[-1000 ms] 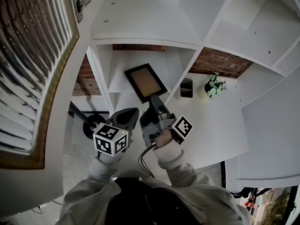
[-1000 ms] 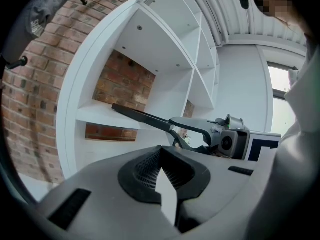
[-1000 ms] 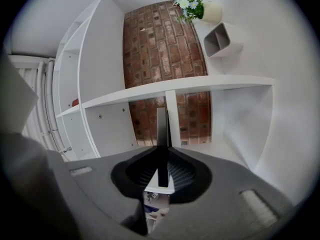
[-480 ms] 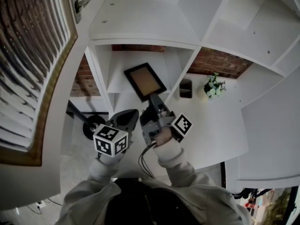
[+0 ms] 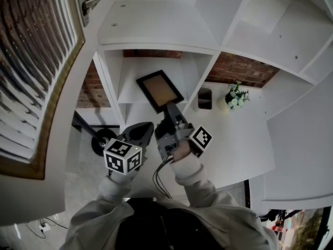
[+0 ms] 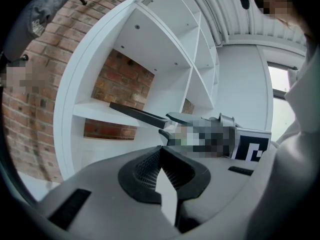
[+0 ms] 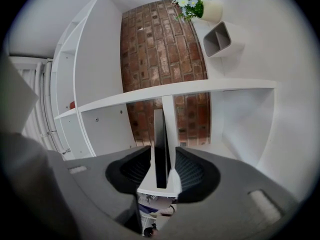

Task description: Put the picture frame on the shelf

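Shelf (image 5: pixel 156 27): white, open cubbies, with a brick wall (image 7: pixel 165 49) showing through the back. Frame (image 5: pixel 159 90): dark border, tan panel, inside the middle cubby just left of an upright divider and under a shelf board. It is edge-on in the right gripper view and tilted in the head view. I cannot tell whether its lower edge sits on the board. Right gripper (image 5: pixel 170 110): reaches into that cubby. Its jaws have just been opening and now stand spread, with the frame's near edge between the pads and a sliver of gap on each side. Left gripper (image 5: pixel 148 125): beside the right one, outside the cubby, jaws pressed together on nothing. Grey cup (image 5: pixel 206 98): in the next bay to the right, near the divider. Plant (image 5: pixel 235 95): small, white flowers, just right of the cup.
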A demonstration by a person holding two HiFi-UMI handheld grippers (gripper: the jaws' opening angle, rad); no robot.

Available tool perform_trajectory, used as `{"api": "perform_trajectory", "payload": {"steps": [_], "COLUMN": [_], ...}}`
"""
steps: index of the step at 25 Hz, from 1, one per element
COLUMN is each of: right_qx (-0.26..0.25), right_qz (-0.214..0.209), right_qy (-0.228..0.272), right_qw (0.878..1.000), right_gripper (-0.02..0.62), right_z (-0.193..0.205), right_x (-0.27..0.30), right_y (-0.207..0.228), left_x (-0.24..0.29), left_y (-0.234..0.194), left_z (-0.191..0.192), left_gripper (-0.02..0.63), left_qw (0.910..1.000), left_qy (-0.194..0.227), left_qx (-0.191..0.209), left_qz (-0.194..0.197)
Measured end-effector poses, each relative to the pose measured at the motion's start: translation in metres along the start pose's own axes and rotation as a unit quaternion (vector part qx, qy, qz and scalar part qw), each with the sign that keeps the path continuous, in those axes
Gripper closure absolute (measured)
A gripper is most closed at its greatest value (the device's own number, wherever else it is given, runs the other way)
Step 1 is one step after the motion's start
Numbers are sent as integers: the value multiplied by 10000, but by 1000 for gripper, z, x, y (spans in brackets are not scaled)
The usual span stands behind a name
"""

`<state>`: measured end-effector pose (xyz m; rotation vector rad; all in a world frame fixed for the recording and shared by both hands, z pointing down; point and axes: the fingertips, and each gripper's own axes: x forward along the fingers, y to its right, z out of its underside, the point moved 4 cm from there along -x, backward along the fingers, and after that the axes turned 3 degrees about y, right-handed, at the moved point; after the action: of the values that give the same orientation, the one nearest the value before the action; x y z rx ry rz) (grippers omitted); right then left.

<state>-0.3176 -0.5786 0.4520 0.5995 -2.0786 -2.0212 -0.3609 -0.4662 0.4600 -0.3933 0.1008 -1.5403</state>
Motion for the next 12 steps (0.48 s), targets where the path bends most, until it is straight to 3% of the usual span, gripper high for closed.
{"api": "perform_trajectory", "payload": {"steps": [7, 12], "right_qx": [-41, -32], "right_qz": [99, 24], "right_qy": [34, 26], "right_qw": [9999, 10000], "right_gripper": [370, 364], "right_z": [-4, -5], "right_x": [-2, -8], "right_y": [4, 2], "left_x": [-1, 0], "left_y": [3, 6], "left_z": [1, 2], "left_gripper": [603, 603], "left_qw": [10000, 10000], "left_qy": [13, 63], "left_qx": [0, 4], "left_qz": [13, 24]}}
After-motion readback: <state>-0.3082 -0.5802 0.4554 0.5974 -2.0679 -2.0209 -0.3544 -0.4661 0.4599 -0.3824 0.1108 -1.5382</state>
